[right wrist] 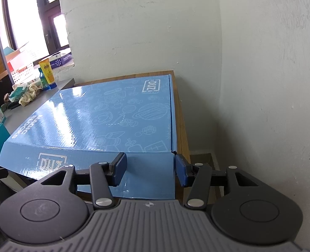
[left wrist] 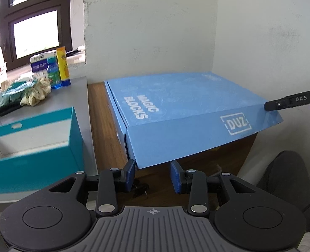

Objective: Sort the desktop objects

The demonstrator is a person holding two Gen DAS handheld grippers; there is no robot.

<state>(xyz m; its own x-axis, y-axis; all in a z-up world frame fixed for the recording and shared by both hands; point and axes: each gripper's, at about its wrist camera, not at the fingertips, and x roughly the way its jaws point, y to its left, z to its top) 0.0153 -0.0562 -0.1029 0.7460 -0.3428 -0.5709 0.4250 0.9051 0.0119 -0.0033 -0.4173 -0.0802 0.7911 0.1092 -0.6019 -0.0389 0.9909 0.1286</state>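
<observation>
A big flat blue box (left wrist: 176, 105) marked MAGIC BLOCKS and DUZ lies on the brown wooden surface (left wrist: 100, 126) in the wall corner; it also fills the right wrist view (right wrist: 113, 121). My left gripper (left wrist: 153, 174) is open, its blue pads at the box's near left corner, under its front flap. My right gripper (right wrist: 149, 171) is open, its pads on either side of the box's near right corner. The right gripper's black finger (left wrist: 291, 101) shows at the box's right edge in the left wrist view.
An open teal box (left wrist: 33, 147) stands on the grey table (left wrist: 77, 96) to the left. Behind it lie crumpled wrappers (left wrist: 29, 92), a blue bottle (left wrist: 53, 73) and a yellow tube (left wrist: 63, 65). White walls (left wrist: 155, 31) close the back and right.
</observation>
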